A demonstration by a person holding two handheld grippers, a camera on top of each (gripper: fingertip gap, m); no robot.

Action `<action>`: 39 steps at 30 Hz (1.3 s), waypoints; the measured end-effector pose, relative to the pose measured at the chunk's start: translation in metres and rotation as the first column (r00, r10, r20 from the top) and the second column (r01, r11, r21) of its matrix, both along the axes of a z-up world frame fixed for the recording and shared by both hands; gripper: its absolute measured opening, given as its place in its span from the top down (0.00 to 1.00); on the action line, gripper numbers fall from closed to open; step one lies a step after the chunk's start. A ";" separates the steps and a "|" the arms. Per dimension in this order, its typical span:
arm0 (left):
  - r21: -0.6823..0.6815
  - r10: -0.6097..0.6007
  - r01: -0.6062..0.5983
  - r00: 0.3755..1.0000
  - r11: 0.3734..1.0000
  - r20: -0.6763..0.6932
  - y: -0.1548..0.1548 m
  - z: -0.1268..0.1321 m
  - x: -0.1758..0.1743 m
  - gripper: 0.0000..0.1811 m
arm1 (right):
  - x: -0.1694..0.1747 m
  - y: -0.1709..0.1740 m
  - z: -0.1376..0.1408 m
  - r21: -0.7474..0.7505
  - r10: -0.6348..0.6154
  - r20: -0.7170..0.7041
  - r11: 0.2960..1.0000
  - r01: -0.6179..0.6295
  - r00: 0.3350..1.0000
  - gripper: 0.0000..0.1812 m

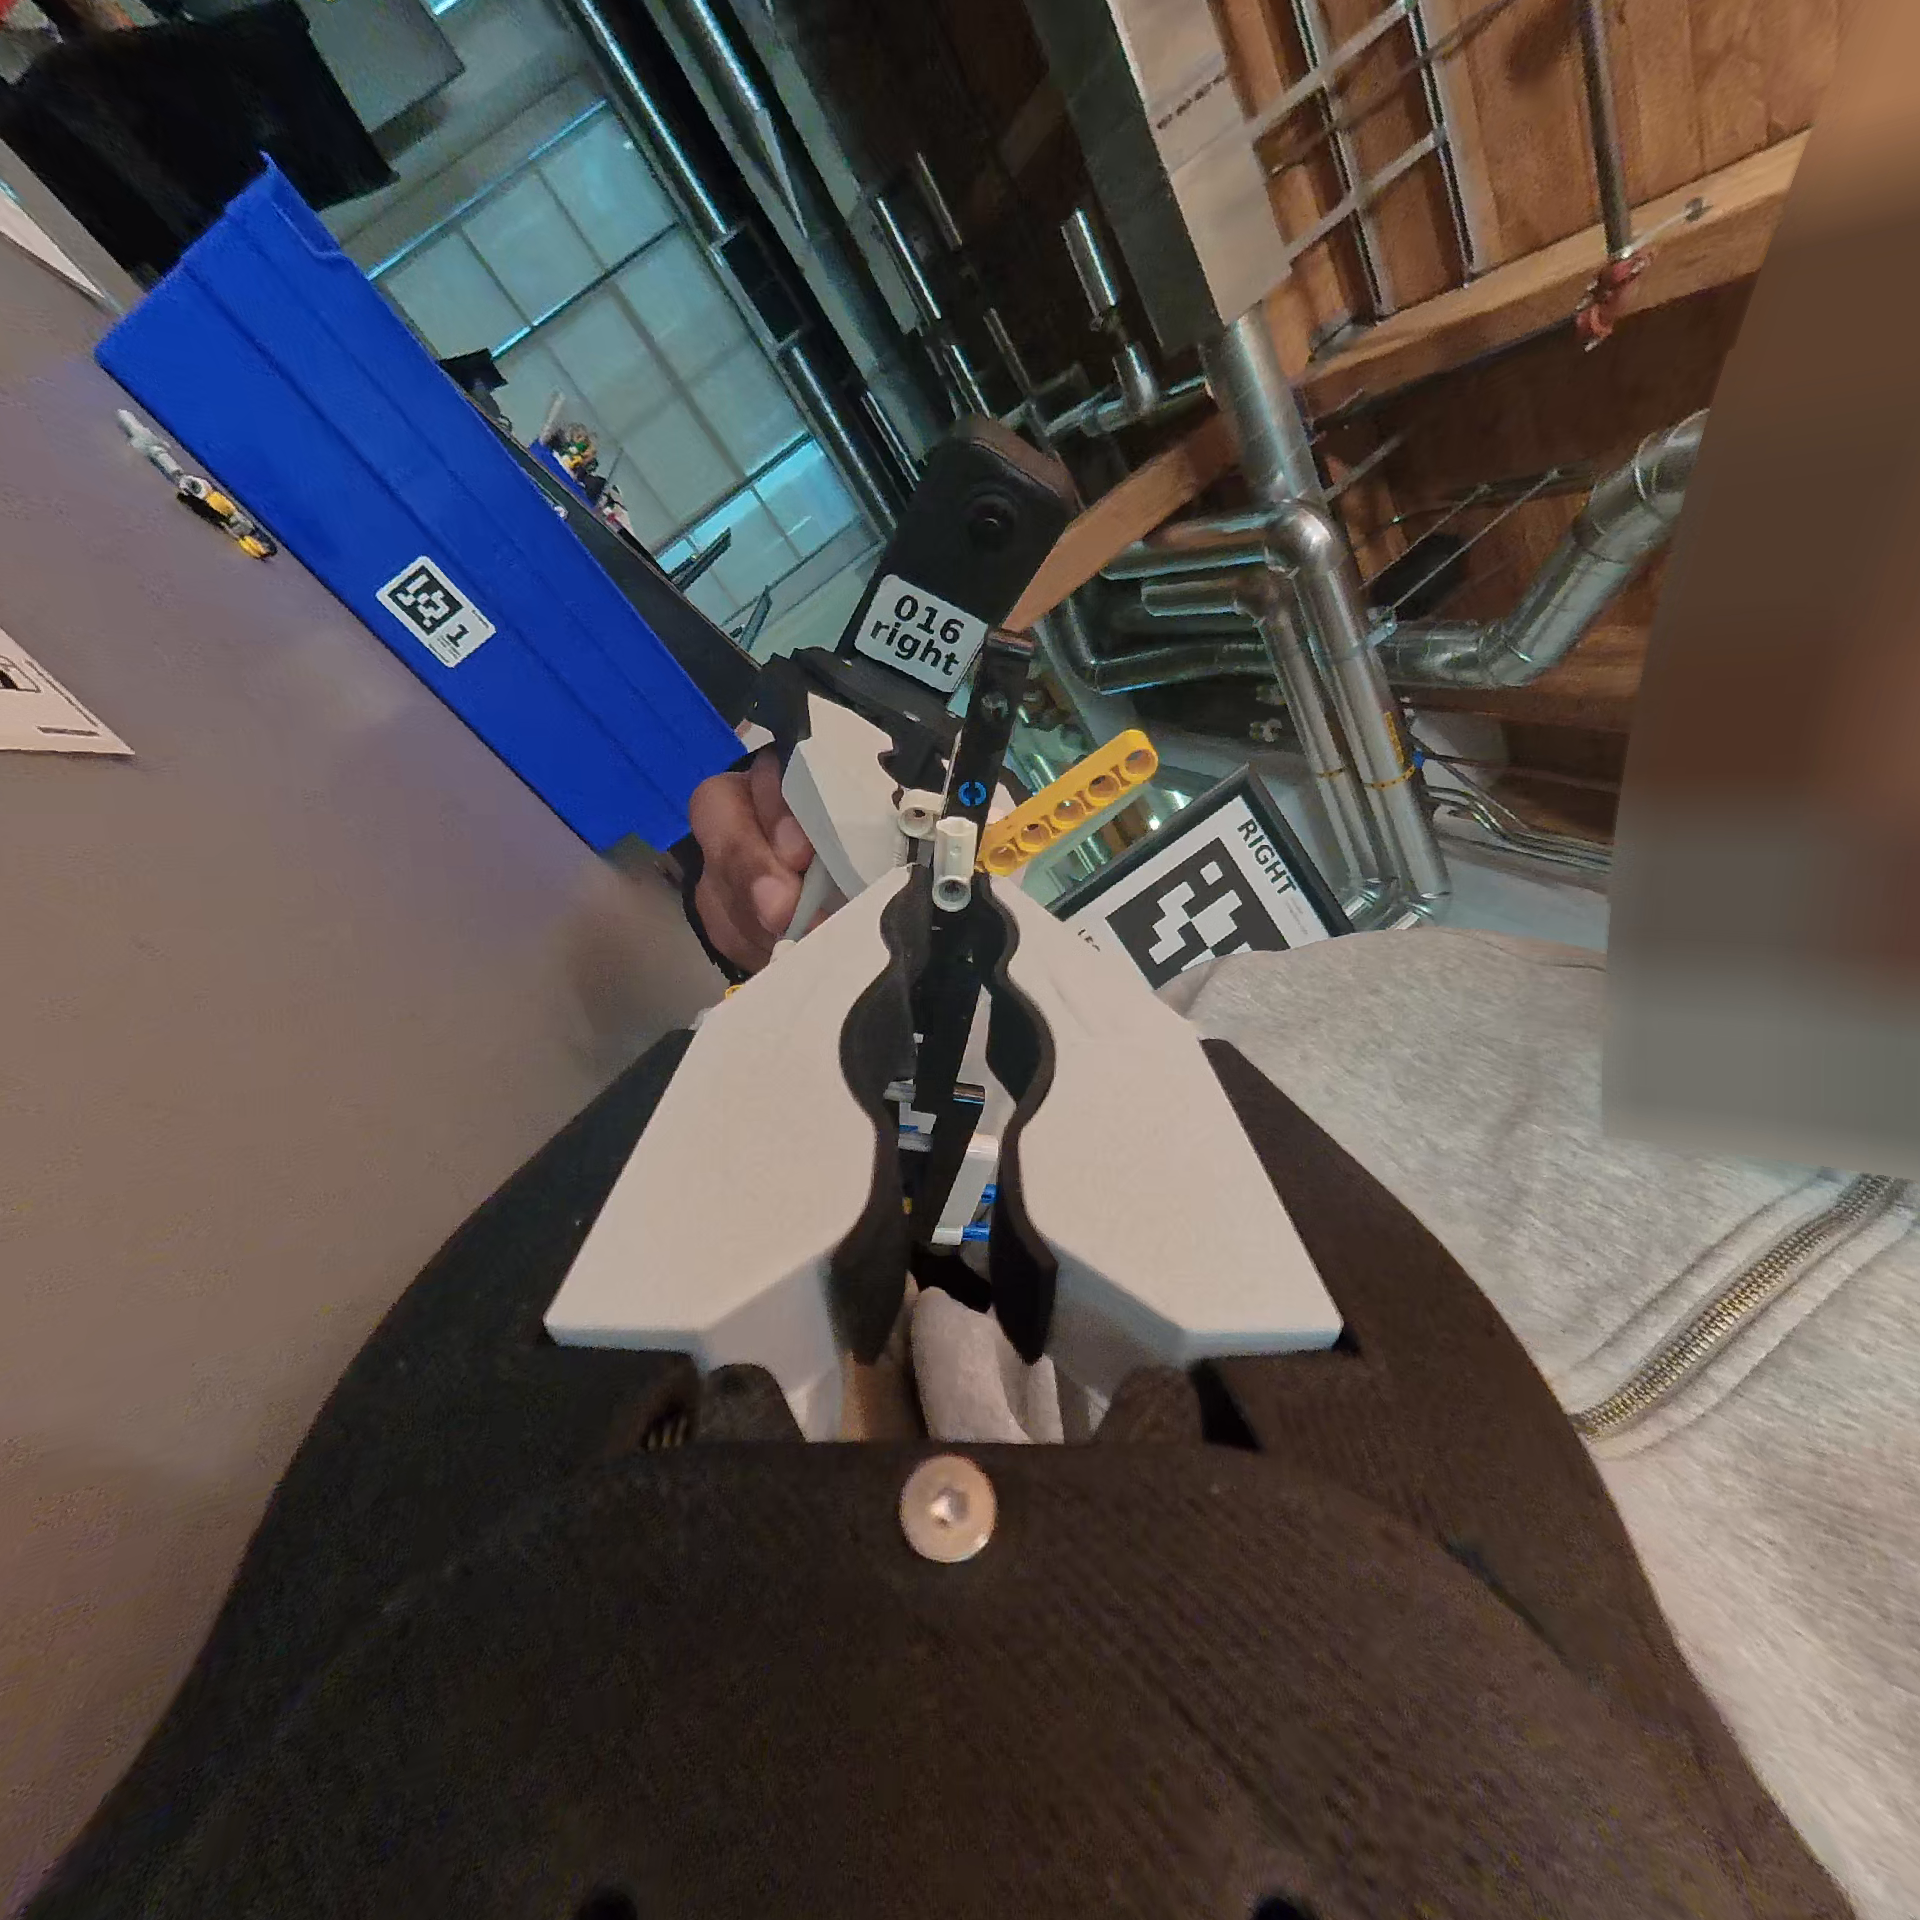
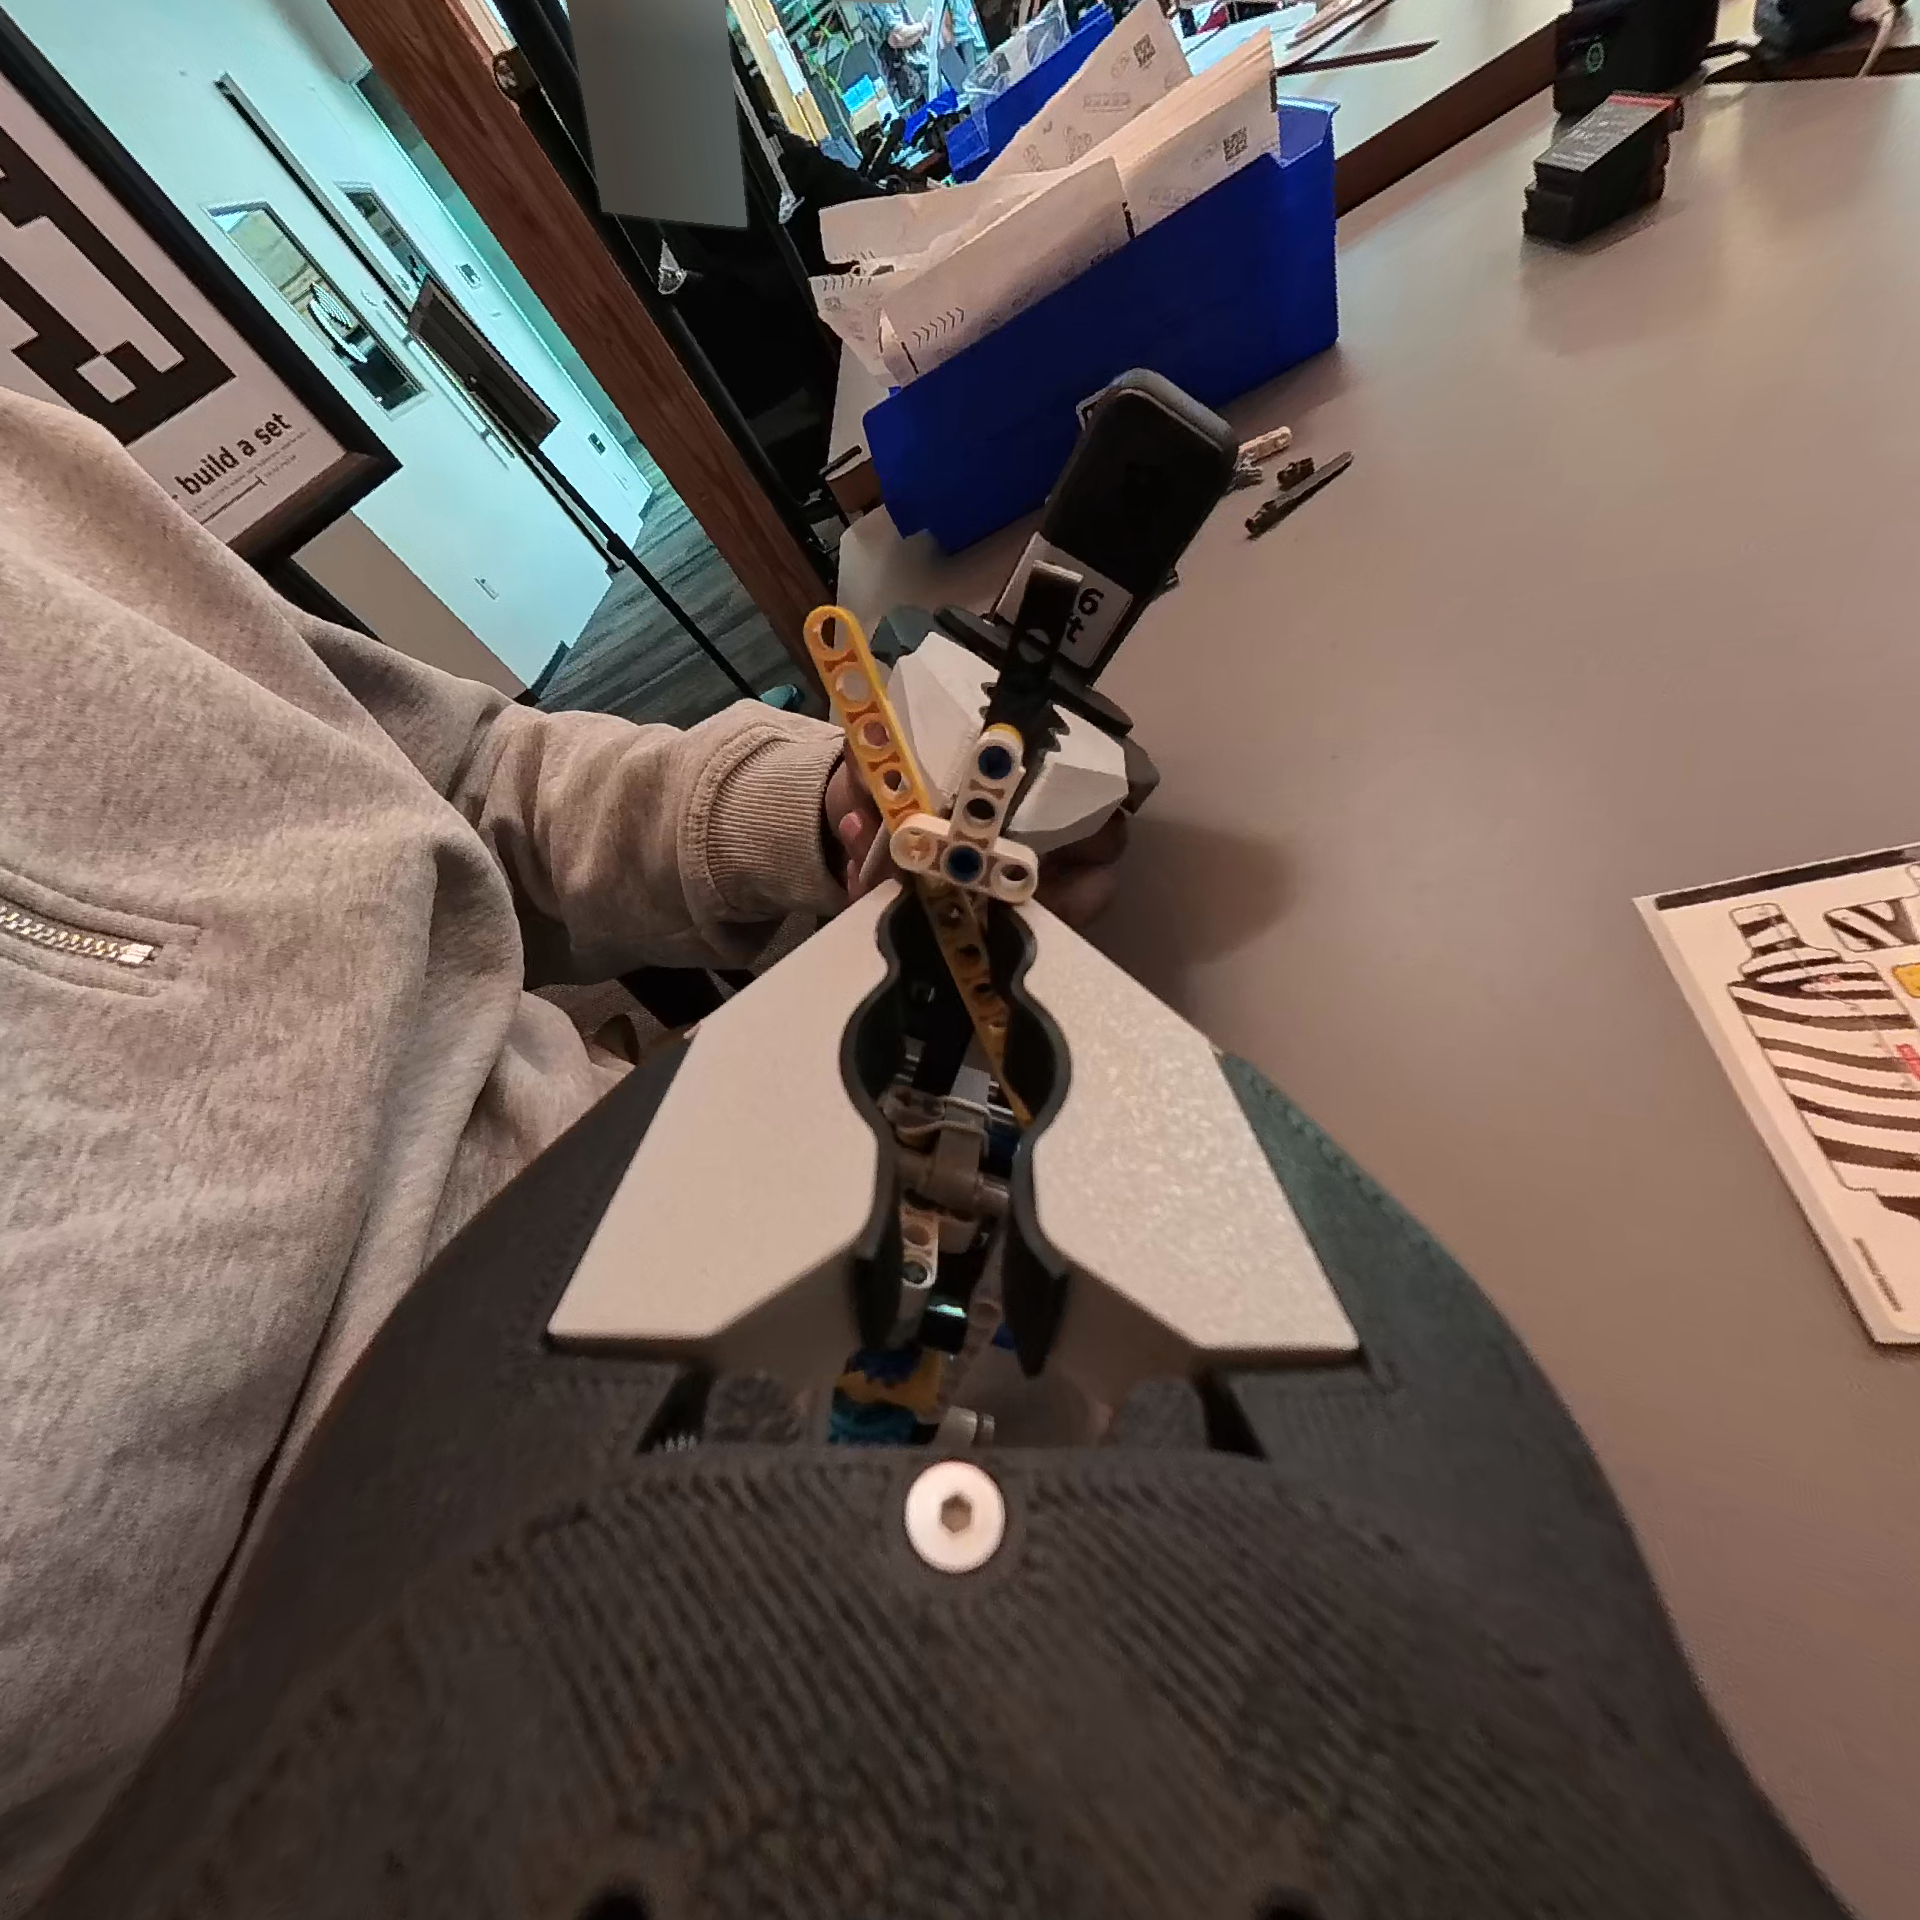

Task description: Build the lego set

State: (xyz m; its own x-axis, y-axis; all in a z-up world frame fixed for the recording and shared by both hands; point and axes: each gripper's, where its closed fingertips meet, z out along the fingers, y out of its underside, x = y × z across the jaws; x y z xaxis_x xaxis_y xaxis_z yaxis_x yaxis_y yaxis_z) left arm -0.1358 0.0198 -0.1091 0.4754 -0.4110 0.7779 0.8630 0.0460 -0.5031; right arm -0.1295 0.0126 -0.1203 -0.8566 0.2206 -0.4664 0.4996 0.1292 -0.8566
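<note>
The build looks partway done, in my judgement: both tools are clamped on one small assembly held up in the air between them, above the grey table (image 2: 1558, 727). The left gripper (image 1: 940, 904) has its fingers closed on a long black beam (image 1: 971, 769) that runs on toward 12 o'clock, with a white connector (image 1: 951, 857) just beyond the tips and a yellow beam (image 1: 1070, 800) angling off toward 2 o'clock. The right gripper (image 2: 961, 914) is closed around the same cluster, where a white cross piece (image 2: 966, 857) with blue pins sits at the tips (grey and blue parts are packed deeper between the fingers). Loose parts (image 2: 1294, 483) lie beside the blue bin (image 2: 1143, 343) at 1 o'clock, and an instruction sheet (image 2: 1787, 1081) lies at 3 o'clock, so plenty seems left.
</note>
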 end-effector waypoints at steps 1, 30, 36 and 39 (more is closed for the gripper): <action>-0.003 0.005 -0.005 1.000 1.000 -0.008 0.000 0.000 0.000 0.97 | 0.000 0.000 0.000 0.000 -0.001 0.001 1.000 0.001 1.000 0.94; -0.048 0.161 -0.175 0.962 0.983 -0.220 0.007 0.009 0.006 0.91 | -0.001 -0.004 0.006 -0.176 0.040 0.135 0.984 -0.016 0.990 0.93; -0.037 0.251 -0.271 0.930 0.962 -0.268 0.003 0.014 0.001 0.93 | -0.001 -0.004 0.018 -0.325 0.104 0.202 0.945 -0.033 0.974 0.94; -0.029 0.285 -0.307 0.910 0.951 -0.302 0.002 0.016 0.001 0.95 | -0.002 -0.005 0.019 -0.361 0.123 0.220 0.932 -0.036 0.968 0.94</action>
